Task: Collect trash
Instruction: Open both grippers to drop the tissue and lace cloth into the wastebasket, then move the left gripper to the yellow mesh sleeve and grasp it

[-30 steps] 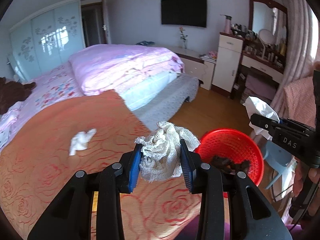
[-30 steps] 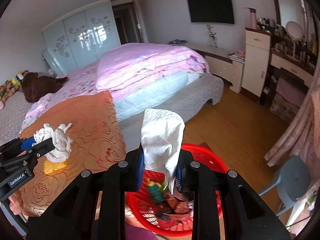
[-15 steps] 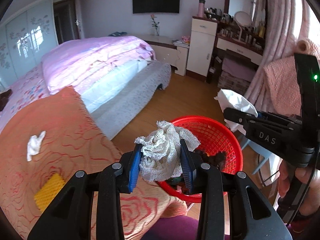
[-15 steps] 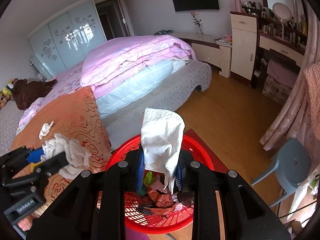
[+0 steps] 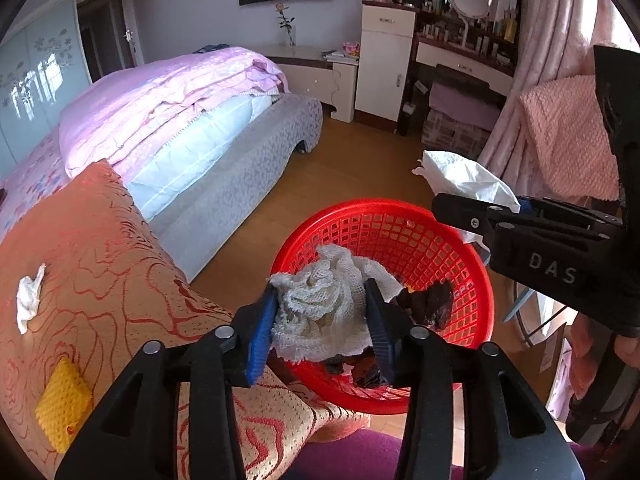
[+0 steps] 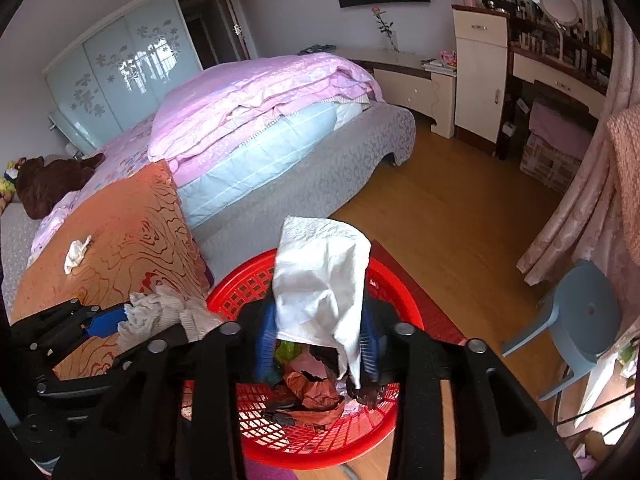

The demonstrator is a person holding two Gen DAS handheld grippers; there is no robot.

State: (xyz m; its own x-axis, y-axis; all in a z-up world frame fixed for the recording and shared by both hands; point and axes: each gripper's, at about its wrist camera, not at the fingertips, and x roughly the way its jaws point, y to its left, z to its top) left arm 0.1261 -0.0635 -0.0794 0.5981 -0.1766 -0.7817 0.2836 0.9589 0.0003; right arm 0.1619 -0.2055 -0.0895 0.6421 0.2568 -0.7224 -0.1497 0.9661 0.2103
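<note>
A red mesh basket (image 5: 360, 209) (image 6: 225, 295) with dark and brown scraps (image 6: 316, 394) in it stands on the floor by the orange bedspread (image 5: 100, 240). My left gripper (image 5: 320, 320) hangs over the basket's near rim. Its jaws are opening, and a crumpled white mesh cloth (image 5: 316, 312) (image 6: 156, 316) still fills the gap and touches both blue pads. My right gripper (image 6: 318, 334) is over the basket too, jaws opening, with a white tissue (image 6: 320, 276) (image 5: 464, 178) standing upright between its pads.
A crumpled white tissue (image 5: 29, 298) (image 6: 77, 250) and a yellow knitted square (image 5: 64, 408) lie on the orange bedspread. A blue-grey stool (image 6: 580, 320) stands right of the basket. Beyond are the wooden floor (image 6: 440, 208), the pink bed and a dressing table.
Both grippers have swung from beside the bedspread to over the red basket and come lower. Both pairs of jaws stand wider than before, with cloth and tissue still between them.
</note>
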